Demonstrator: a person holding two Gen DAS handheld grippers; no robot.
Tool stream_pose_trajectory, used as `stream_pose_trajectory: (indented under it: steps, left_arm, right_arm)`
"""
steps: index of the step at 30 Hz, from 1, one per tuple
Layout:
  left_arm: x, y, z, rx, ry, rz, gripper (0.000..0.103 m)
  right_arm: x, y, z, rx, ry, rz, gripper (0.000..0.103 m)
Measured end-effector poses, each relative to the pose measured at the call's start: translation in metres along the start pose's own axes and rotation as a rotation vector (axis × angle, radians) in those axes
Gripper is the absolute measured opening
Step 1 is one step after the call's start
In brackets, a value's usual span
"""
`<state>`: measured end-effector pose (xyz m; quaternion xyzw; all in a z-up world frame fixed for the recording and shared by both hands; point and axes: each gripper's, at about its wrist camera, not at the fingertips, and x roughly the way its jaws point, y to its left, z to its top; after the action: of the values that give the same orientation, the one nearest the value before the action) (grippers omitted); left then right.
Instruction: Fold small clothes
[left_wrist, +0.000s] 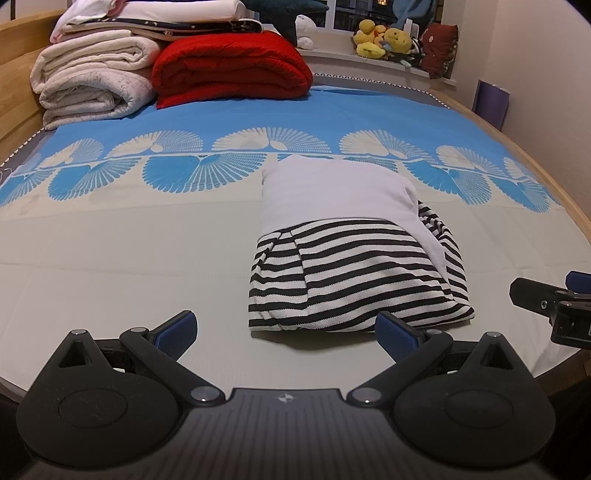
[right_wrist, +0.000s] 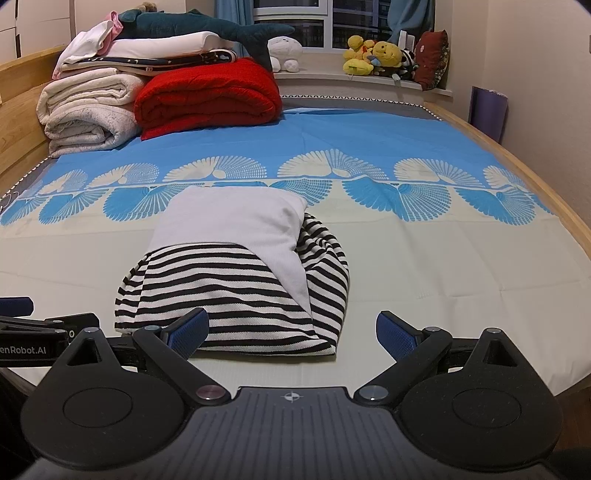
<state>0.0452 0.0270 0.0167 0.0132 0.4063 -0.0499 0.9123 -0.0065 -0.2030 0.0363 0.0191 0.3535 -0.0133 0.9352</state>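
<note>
A small garment of black-and-white striped knit with a plain white panel (left_wrist: 343, 258) lies partly folded on the cream-and-blue fan-patterned sheet of the bed (left_wrist: 110, 240), near the bed's front edge and about midway between its side edges, the white panel doubled back over the stripes on the far side. The left gripper (left_wrist: 286, 334) hovers just in front of the garment's near hem, its blue-padded fingers (left_wrist: 177, 332) spread wide and holding nothing; its inner finger sits just beside the hem's right end. The right gripper (right_wrist: 291, 334) hangs alongside, equally wide open and empty, one finger overlapping the striped hem in the right wrist view, though contact cannot be confirmed. Both tools appear lined up along the near edge, probably so each can pinch a corner of the hem and carry it toward the far side for the next fold. Folded white and red blankets (left_wrist: 177, 70) are stacked at the bed's far left corner, and yellow plush toys (right_wrist: 373, 55) sit on the window ledge beyond, well apart from the work. The bunched stripes along the garment's right side suggest it may need smoothing.
</note>
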Motion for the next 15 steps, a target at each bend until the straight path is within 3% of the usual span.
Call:
stream_pose_trajectory:
  steps: [15]
  left_arm:
    - [-0.0003, -0.0002, -0.0005, 0.006, -0.001, -0.006, 0.103]
  right_arm:
    - [0.0001, -0.0003, -0.0004, -0.001, 0.0, 0.001, 0.097]
